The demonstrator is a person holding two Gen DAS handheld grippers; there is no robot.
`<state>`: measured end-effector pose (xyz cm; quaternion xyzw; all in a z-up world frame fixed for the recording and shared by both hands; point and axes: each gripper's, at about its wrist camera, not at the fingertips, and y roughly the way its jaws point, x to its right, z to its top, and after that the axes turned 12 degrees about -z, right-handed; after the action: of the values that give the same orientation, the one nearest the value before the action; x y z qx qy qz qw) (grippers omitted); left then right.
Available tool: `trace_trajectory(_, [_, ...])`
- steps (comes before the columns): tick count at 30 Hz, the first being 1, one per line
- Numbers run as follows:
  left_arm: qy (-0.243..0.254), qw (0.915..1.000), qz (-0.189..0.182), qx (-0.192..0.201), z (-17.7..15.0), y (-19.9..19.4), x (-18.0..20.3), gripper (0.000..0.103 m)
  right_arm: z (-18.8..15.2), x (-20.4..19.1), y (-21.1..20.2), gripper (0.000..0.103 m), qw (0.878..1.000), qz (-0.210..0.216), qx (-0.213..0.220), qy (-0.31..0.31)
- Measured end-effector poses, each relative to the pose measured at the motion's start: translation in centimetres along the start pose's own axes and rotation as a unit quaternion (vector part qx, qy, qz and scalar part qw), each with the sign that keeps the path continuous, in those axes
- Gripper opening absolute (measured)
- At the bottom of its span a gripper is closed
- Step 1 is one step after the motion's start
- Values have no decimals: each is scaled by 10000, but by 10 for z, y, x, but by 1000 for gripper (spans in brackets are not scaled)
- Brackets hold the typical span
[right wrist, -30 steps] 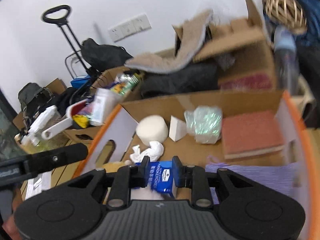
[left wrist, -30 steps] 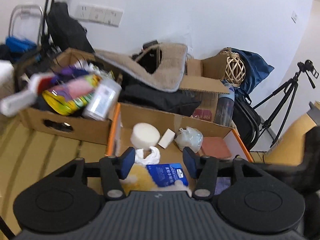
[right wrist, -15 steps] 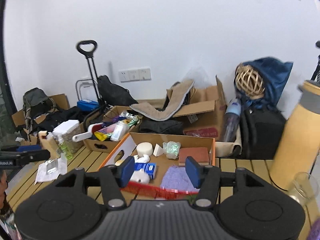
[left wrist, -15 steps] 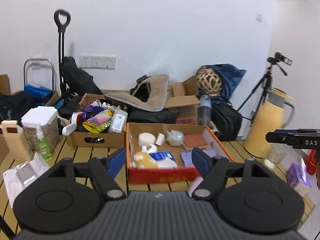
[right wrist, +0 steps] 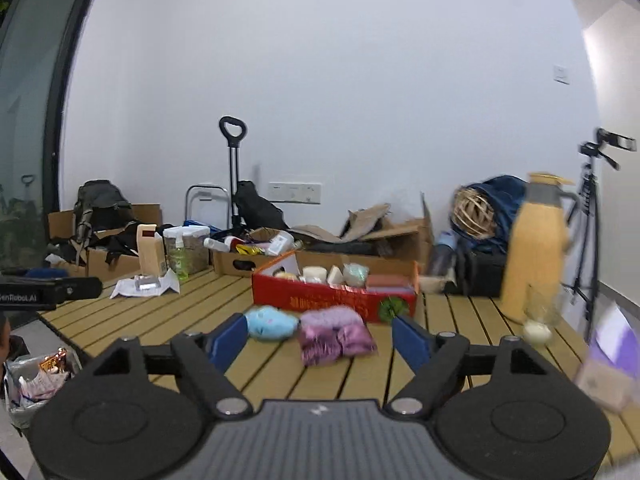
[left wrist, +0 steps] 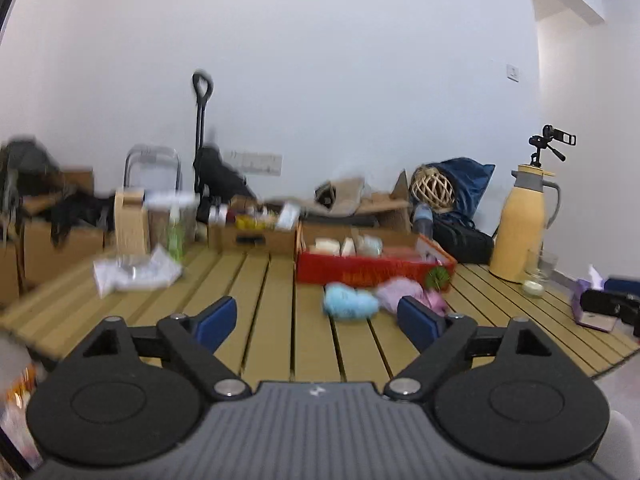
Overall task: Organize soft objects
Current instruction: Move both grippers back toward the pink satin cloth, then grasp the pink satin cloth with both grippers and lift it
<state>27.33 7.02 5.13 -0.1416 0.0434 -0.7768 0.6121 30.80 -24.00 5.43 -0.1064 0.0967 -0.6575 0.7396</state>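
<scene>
Left wrist view first: my left tongs [left wrist: 316, 318] stand wide apart with nothing between them, pulled well back from the red box [left wrist: 374, 270] that filled this view a second ago. Back then the tongs hung right over the box's contents; now I see the whole slatted bench [left wrist: 256, 300], and the picture is smeared, so I judge the rig is still moving. A blue plush [left wrist: 350, 303] and a pink-purple fluffy bundle [left wrist: 402, 290] lie on the bench just in front of the box, outside it. White soft pieces show over the box's rim, too blurred to name. A yellow flask [left wrist: 524, 226] stands well off to the right.

Right wrist view: my right tongs [right wrist: 318, 338] are apart and empty too; a second ago they were pinched on a blue packet inside the box, so that packet has been let go in there. From here the blue plush [right wrist: 270, 322] and the purple bundle [right wrist: 334, 334] sit touching each other on the bench, between the tongs and the red box [right wrist: 336, 298].

To my mind that means one item is stowed and these two loose soft things are what remains; the purple bundle lies nearest the right tongs, so I would take it next
</scene>
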Motion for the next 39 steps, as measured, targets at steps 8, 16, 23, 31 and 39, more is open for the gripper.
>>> trace_trajectory(8, [11,9998,-162,-71,1,-7,1,90,-34,-12,-14,79,9993,144,-322,82])
trace_trajectory(16, [-55,9978,-291,-600,-17,38,3,90,-47,-9,25,77,9974,169,-639,291])
trace_trajectory(23, [-30,9931,-677,-961,-16,114,9,65,-46,7,94,71,9919,91,-1125,577])
trace_trajectory(31, [-466,9846,-1167,-1213,17,244,13,54,-19,34,194,65,9868,141,-1267,999])
trace_trajectory(39, [-565,9741,-1199,-1832,-14,331,15,44,-5,40,311,61,9745,366,-1656,1472])
